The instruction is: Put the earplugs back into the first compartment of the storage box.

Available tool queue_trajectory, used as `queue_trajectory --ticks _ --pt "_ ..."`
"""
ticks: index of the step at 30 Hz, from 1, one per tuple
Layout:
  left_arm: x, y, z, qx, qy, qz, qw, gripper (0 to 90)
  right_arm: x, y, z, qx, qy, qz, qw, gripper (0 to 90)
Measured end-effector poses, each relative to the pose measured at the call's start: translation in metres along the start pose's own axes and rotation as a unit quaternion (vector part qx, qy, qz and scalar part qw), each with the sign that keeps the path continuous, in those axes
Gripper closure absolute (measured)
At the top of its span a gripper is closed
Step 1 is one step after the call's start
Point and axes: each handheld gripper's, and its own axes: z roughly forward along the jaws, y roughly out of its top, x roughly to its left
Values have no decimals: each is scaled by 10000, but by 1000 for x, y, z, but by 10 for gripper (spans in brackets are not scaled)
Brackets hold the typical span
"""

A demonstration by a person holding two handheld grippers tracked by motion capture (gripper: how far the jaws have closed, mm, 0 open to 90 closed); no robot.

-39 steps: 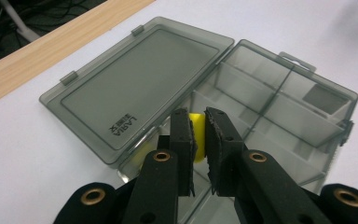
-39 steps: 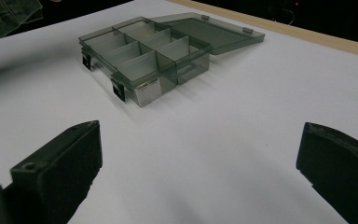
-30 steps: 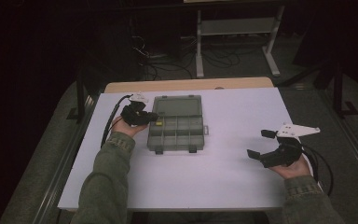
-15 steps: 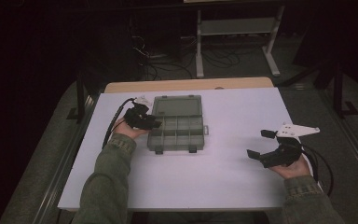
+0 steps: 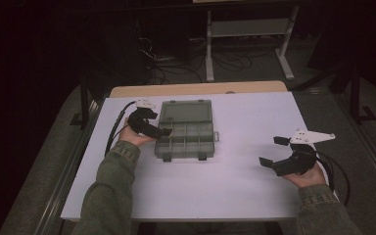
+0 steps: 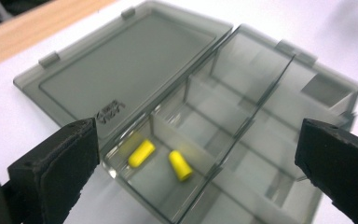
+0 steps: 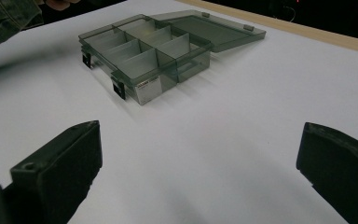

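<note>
**Left claw lines up over the earplug compartment**

Here's the left claw [image 5: 160, 131], jaws spread wide, hanging over the near-left corner of the smoky compartment box [image 5: 186, 132], which sits on the left half of the white bench [image 5: 235, 196] with its lid [image 6: 121, 70] folded flat back. From the left gripper view, two yellow earplugs [image 6: 141, 153] lie side by side in one corner compartment, apart from each other, right between the jaws.

The right claw [image 5: 279, 152] sits well off to the right, also wide open, nothing in it, low over bare bench.

Now, the step looks like a pick from that compartment. To do it well, choose one plug, I'd say the nearer one [image 6: 181, 165]. Narrow the jaws before dropping in, because the dividers leave little room. Turn the claw so the jaws close across the plug's short side, and come straight down, clear of the walls. Squeeze gently: the plugs look like soft foam and could squirt out. The light box may also slide if a jaw nudges a wall.
</note>
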Motion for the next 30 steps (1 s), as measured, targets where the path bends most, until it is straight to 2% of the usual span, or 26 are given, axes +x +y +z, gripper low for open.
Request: queue_trajectory --ticks 6,16,21,30 --pt "-9 1 -13 -164 18 173 9997 0 1 0 0 8 -1 8 10000 0" --pt "-17 -9 -44 -681 120 214 9974 0 1 0 0 7 3 8 10000 0" --pt "-20 -20 -59 -883 171 205 9957 0 1 0 0 16 0 8 10000 0" --pt "-27 -45 -75 -1067 200 183 9939 0 2 0 1 33 1 0 10000 0"
